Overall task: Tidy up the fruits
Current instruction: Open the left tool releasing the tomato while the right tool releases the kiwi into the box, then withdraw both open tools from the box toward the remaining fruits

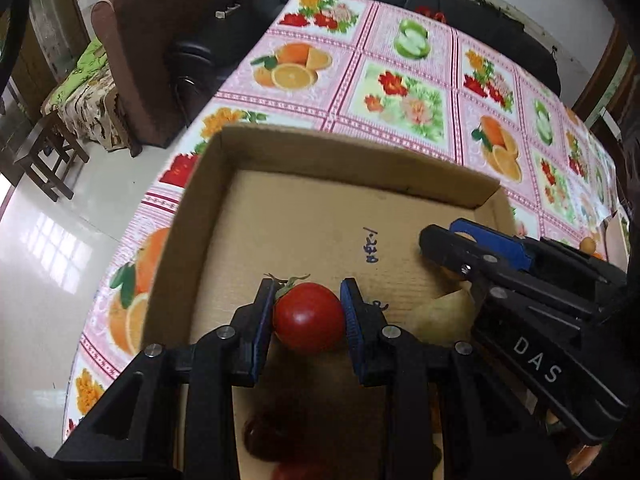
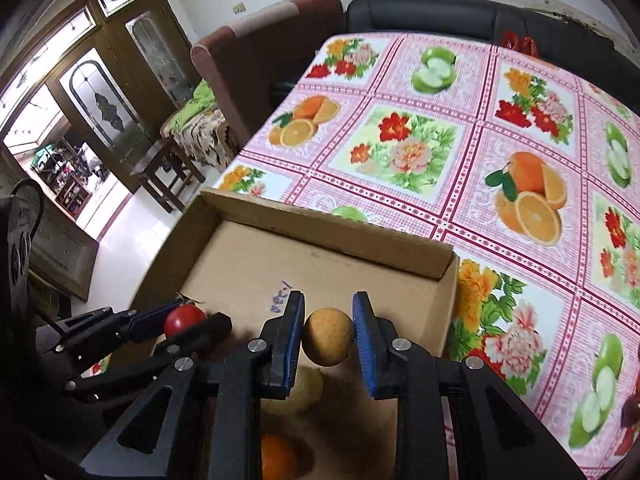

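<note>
Left gripper [image 1: 308,316]: fingers clamped on a red tomato [image 1: 309,318], held above the cardboard box [image 1: 320,152] floor. Right gripper [image 2: 328,336]: fingers clamped on a small brown round fruit [image 2: 328,336], also over the box. Box sits on the bench [image 2: 520,120].

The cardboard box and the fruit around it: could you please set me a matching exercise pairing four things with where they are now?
Things:
1. tomato
2. small brown round fruit
3. orange fruit
4. cardboard box

Places:
A. lying in the box, under the right gripper
B. standing on the flowered tablecloth
C. between the fingers of the left gripper
D. between the fingers of the right gripper

Pairs: 1-C, 2-D, 3-A, 4-B
</note>
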Motion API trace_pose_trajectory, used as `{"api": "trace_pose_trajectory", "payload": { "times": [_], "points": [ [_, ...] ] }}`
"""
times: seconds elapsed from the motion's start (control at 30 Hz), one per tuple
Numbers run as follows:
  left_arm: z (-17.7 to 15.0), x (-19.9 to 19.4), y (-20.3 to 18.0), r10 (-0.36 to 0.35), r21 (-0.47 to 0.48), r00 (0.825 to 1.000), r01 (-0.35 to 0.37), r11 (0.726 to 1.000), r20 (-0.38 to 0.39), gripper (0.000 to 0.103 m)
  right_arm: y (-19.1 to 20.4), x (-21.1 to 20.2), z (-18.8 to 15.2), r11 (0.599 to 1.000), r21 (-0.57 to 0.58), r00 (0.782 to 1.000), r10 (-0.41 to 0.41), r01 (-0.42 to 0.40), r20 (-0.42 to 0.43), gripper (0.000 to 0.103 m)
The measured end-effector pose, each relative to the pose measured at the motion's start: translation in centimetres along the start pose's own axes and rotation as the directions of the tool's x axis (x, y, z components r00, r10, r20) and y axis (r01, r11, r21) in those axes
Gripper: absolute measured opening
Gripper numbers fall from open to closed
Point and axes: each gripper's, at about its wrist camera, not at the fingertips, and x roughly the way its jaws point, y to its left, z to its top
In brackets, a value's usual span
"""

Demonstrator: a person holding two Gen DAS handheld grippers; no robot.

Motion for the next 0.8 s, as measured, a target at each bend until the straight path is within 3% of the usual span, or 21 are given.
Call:
{"api": "trace_pose_trajectory", "payload": {
  "times": [0.3,0.4,0.5,0.6,0.67,0.8],
  "points": [
    [-0.4,0.1,-0.7,0.072,0.031,0.997,-0.072,0.997,0.026,0.032,0.0,1.4,-0.1,0.999,-0.032,1.0,-0.011,0.01,-0.028,0.027],
    [-0.9,-1.3,-0.4,0.08,0.016,0.996,-0.081,0.997,0.05,0.032,0.0,1.0,-0.1,1.0,-0.029,1.0,0.0,-0.001,-0.021,0.038],
    [-1.7,-3.9,-0.3,0.114,0.009,0.987,-0.115,0.993,0.112,0.05,0.3,-0.9,-0.3,0.999,-0.03,1.0,0.011,-0.011,0.014,0.041],
    [-3.0,-6.6,-0.3,0.12,0.0,0.98,-0.122,0.993,0.161,0.051,0.6,-3.5,-0.5,0.999,-0.028,0.998,0.022,-0.02,0.062,0.043],
    [-3.7,-7.7,-0.3,0.109,-0.005,0.979,-0.11,0.994,0.174,0.051,0.5,-5.8,-1.1,0.999,-0.02,0.994,0.032,-0.03,0.105,0.053],
    [-5.6,-10.0,-1.8,0.047,0.029,0.981,-0.054,0.998,0.186,0.051,0.1,-9.5,-3.1,1.0,-0.012,0.987,0.025,-0.023,0.158,0.054]
  ]
}}
